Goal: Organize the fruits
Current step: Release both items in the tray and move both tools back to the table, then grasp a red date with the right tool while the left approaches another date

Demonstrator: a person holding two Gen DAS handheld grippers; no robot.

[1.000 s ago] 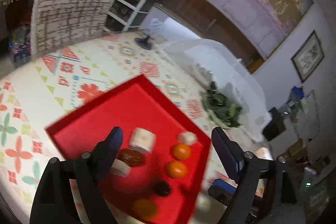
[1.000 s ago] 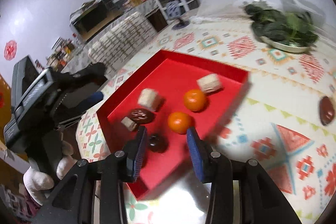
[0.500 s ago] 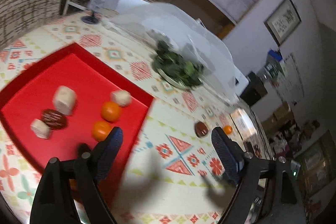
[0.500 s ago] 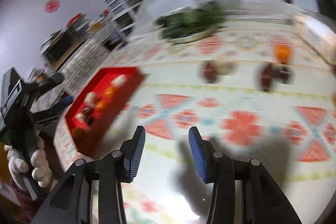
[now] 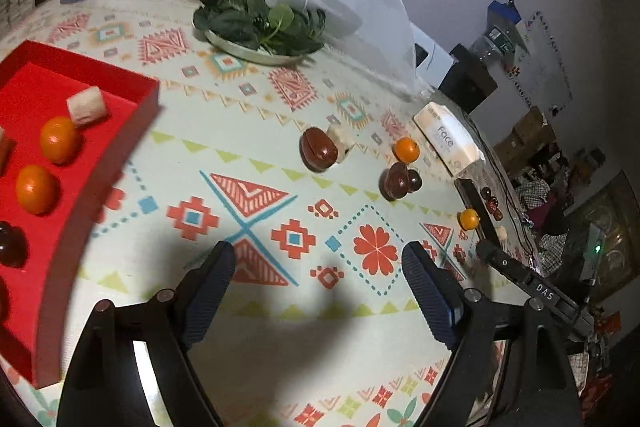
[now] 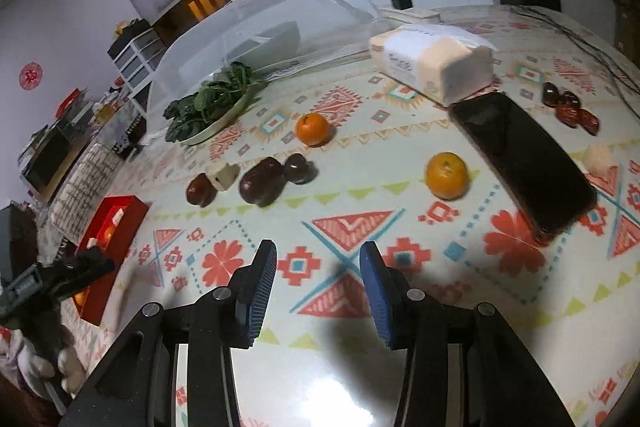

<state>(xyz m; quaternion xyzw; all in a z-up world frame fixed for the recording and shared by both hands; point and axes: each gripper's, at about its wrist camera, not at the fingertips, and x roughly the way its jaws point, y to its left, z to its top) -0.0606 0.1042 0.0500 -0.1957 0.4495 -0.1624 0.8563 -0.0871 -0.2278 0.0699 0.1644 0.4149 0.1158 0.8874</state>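
**Both tools empty above the patterned desk, loose fruit ahead**

The left tool (image 5: 318, 291) hangs over the patterned desk (image 5: 256, 195) with its jaws wide and nothing between them. The right tool (image 6: 318, 273) stands narrower, its jaws parted and also empty.

The red tray (image 5: 100, 163) sits at the left edge of the desk in the left wrist view. It holds two oranges (image 5: 58, 139), a pale cube (image 5: 87, 105) near its far corner, and a dark fruit (image 5: 10, 243) closer in.

Loose fruit lies toward the middle and right of the desk. In the right wrist view a small brown fruit (image 6: 200, 190) touches a pale chunk (image 6: 224, 175); just beside them a larger brown fruit (image 6: 262, 186) touches a dark round one (image 6: 298, 167). One orange (image 6: 313, 129) lies beyond them, another orange (image 6: 447, 175) just beside a black phone (image 6: 524, 163). Several red dates (image 6: 570, 109) cluster near the right edge, with a pale piece (image 6: 597, 159) close to the phone.

A tissue pack (image 6: 434, 65) rests at the phone's far end. A plate of greens (image 6: 208, 109) sits beside a clear mesh cover (image 6: 256, 27).
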